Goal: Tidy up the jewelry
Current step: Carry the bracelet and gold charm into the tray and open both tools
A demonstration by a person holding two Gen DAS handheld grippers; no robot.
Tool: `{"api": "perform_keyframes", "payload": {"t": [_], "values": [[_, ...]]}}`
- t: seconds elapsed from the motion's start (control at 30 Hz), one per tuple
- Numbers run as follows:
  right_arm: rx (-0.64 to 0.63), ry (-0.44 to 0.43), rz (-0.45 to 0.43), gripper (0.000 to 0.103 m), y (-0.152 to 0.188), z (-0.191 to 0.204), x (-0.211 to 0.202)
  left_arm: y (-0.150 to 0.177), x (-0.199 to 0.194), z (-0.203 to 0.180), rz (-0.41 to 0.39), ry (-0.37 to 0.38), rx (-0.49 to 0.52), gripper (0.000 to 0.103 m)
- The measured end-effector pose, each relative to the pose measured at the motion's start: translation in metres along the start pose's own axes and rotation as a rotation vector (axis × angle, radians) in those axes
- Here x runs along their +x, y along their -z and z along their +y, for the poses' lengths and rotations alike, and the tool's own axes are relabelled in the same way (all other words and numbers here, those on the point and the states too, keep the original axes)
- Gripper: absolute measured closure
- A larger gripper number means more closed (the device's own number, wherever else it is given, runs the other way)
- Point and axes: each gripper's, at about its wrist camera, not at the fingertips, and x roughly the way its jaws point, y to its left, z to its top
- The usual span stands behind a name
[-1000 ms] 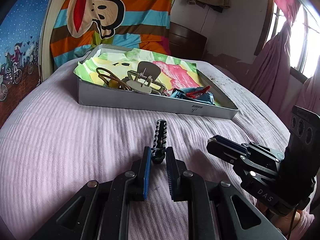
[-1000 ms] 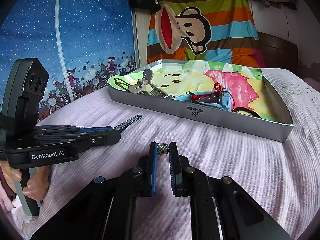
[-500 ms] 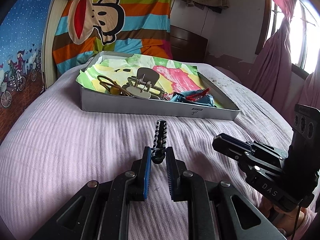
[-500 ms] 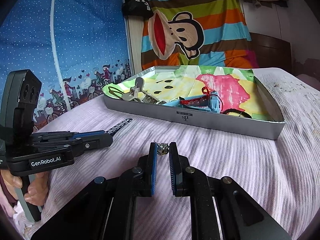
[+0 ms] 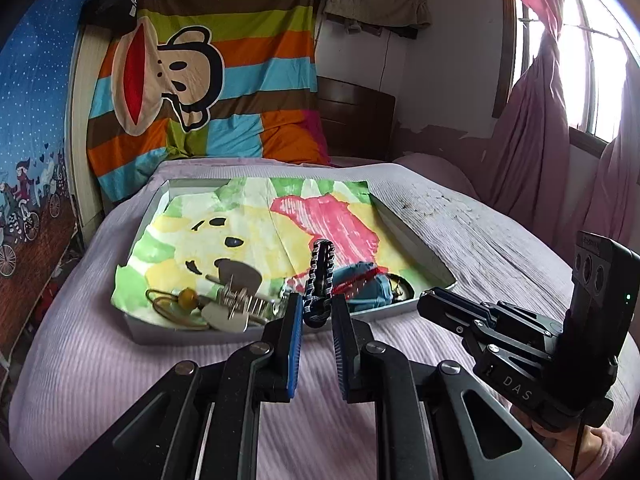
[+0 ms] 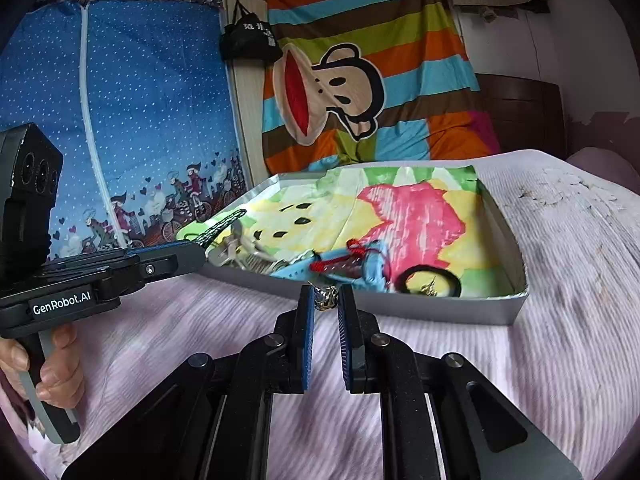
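Grey tray (image 5: 424, 256) on pink bed (image 5: 100, 360), w/ colourful paper liner, big hair claw (image 5: 232, 304), blue item (image 5: 368, 284), black ring (image 6: 430, 282) inside, left tool (image 5: 316, 316) clamped on black bracelet (image 5: 320, 272) at tray's near edge, right tool (image 6: 326, 304) pinching small silver charm (image 6: 326, 298) just short of tray.

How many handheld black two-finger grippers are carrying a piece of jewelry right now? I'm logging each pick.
2. The left gripper pinches a black beaded bracelet over the grey tray's near edge; the right gripper pinches a small silver trinket just short of that tray.
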Motion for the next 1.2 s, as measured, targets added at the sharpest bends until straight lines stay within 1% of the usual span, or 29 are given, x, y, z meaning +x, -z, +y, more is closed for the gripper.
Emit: {"api": "perform_keyframes", "payload": {"t": [0.13, 0.23, 0.47, 0.57, 0.7, 1.0, 1.13, 1.2], "values": [[0.044, 0.054, -0.009, 0.092, -0.017, -0.019, 0.007, -0.009, 0.022, -0.002, 0.027, -0.030, -0.022, 0.089], [0.069, 0.087, 0.012, 0.092, -0.027, -0.031, 0.018, -0.011, 0.037, -0.004, 0.062, -0.062, -0.027, 0.089], [0.099, 0.117, 0.125, 0.092, -0.033, -0.052, 0.054, -0.014, 0.066, -0.008, 0.150, -0.116, -0.031, 0.089], [0.103, 0.120, 0.176, 0.092, -0.031, -0.056, 0.068, -0.012, 0.075, -0.011, 0.188, -0.130, -0.022, 0.089], [0.103, 0.122, 0.221, 0.092, -0.026, -0.057, 0.079, -0.009, 0.081, -0.012, 0.222, -0.137, -0.018, 0.089], [0.090, 0.117, 0.280, 0.092, -0.026, -0.055, 0.093, -0.009, 0.083, -0.013, 0.238, -0.133, -0.030, 0.088], [0.082, 0.120, 0.279, 0.092, -0.025, -0.054, 0.091, -0.009, 0.081, -0.010, 0.229, -0.139, -0.059, 0.088], [0.082, 0.121, 0.269, 0.091, -0.026, -0.054, 0.089, -0.008, 0.078, -0.008, 0.216, -0.130, -0.074, 0.086]]}}
